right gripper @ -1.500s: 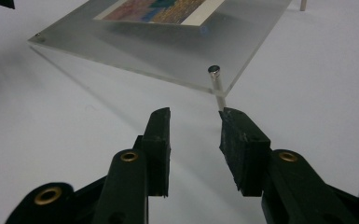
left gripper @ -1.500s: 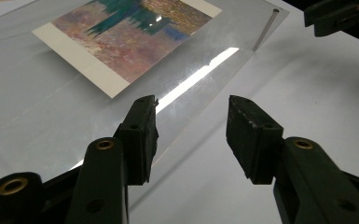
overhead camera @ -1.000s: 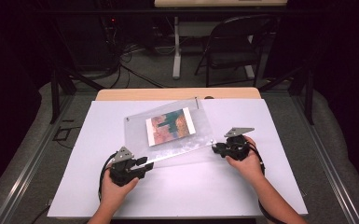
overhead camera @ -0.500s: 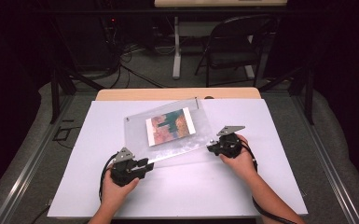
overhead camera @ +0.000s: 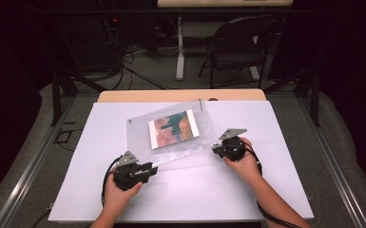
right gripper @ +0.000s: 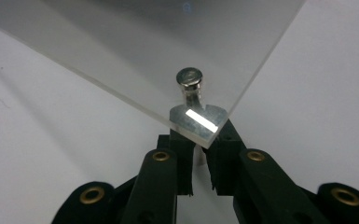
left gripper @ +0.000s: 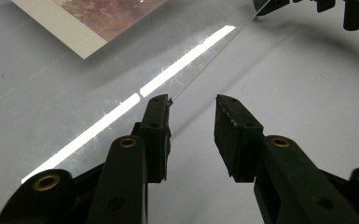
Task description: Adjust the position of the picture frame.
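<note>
A clear acrylic sheet (overhead camera: 138, 137) lies on the white tabletop (overhead camera: 266, 190), with a colourful picture (overhead camera: 173, 129) under it. My left gripper (overhead camera: 153, 167) stands open at the sheet's near left corner. In the left gripper view its left jaw rests against the sheet's edge (left gripper: 74, 93) and the right jaw is over bare table, with nothing between them (left gripper: 192, 105). My right gripper (overhead camera: 215, 148) is at the near right corner. In the right gripper view its jaws (right gripper: 199, 140) are pressed together under that corner, around the metal standoff (right gripper: 189, 77) that passes through the sheet (right gripper: 144, 46).
A strip of wooden table (overhead camera: 180, 96) shows behind the white board. A folding chair (overhead camera: 237, 42) and cables on the floor lie beyond it. Metal frame rails run along both sides of the table. The other gripper (left gripper: 265, 7) shows far off in the left gripper view.
My right gripper has moved left, in to the sheet's near right corner. The left gripper and the sheet have stayed put.
</note>
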{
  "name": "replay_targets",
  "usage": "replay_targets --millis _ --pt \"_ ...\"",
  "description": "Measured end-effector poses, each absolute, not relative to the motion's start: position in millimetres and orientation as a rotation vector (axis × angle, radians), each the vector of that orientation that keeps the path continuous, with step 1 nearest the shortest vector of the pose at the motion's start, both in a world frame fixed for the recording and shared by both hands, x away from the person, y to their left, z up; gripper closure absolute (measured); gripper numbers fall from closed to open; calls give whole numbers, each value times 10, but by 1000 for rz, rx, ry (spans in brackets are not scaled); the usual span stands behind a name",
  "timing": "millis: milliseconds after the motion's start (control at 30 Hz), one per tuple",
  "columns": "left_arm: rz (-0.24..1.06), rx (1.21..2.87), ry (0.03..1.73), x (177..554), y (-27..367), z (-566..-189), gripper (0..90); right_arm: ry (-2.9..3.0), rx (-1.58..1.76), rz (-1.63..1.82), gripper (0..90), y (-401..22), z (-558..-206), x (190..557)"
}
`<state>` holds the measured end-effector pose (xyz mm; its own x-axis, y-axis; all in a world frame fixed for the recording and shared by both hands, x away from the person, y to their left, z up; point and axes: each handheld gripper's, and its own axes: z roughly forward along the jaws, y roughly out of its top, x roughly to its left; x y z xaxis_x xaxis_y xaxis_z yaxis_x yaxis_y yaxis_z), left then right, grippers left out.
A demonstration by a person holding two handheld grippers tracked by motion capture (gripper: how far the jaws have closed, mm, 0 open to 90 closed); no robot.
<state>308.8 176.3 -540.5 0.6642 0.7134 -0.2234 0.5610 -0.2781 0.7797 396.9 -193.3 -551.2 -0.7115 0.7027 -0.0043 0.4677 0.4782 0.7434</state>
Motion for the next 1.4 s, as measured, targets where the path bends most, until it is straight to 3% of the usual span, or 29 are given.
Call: replay_targets --millis 333,567,867,1167,1400 --pt "205 1972 1002 2985 1817 -5365 689 2558 900 1091 818 -1746 -5433 3619" --pt "189 2017 1010 2800 1833 -5367 776 2658 842 1141 813 -1487 -5438 3248" --pt "186 2064 1047 2751 1834 -5442 859 2702 818 1173 802 -1327 -5465 3080" --pt "175 2056 1066 2770 1835 -5463 856 2709 896 1271 684 -1613 -5441 3082" --pt "172 2076 1068 2781 1795 -5474 858 2596 958 1308 691 -1912 -5366 3135"
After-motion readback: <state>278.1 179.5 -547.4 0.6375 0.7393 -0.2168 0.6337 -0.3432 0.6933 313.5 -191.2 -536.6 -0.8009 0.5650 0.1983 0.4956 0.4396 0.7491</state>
